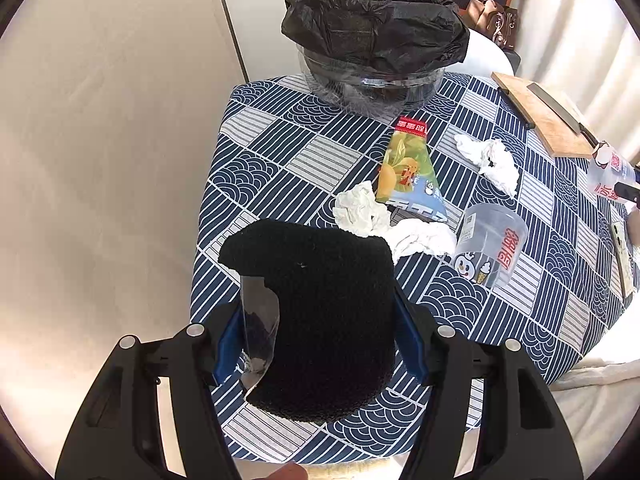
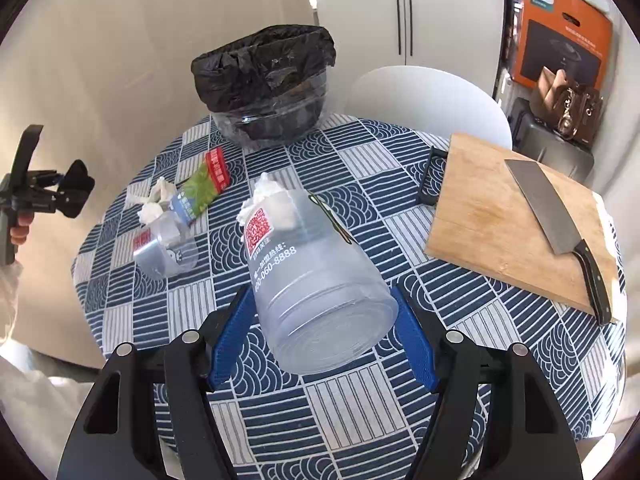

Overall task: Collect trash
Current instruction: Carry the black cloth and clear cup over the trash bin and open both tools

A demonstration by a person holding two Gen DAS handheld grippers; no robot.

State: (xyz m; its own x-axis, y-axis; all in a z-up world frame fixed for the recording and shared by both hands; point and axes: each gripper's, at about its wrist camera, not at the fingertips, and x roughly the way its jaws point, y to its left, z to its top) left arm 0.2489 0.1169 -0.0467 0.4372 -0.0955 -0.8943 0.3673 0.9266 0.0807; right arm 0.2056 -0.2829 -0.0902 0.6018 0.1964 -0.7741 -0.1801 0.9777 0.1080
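My left gripper [image 1: 320,336] is shut on a black foam-sleeved cup [image 1: 320,312] and holds it above the table's near edge. My right gripper [image 2: 324,344] is shut on a clear plastic cup [image 2: 316,280] lying on its side between the blue pads. The bin with a black bag [image 1: 372,36] stands at the table's far side, also in the right wrist view [image 2: 264,84]. On the cloth lie a snack wrapper [image 1: 408,168], crumpled tissues [image 1: 360,208] [image 1: 492,160] and another clear cup [image 1: 488,244].
A wooden cutting board [image 2: 512,216] with a cleaver [image 2: 552,216] lies on the table's right side. A white chair [image 2: 432,100] stands behind the table. A phone [image 1: 622,252] lies at the right edge. An orange box [image 2: 560,32] and a handbag are at the back right.
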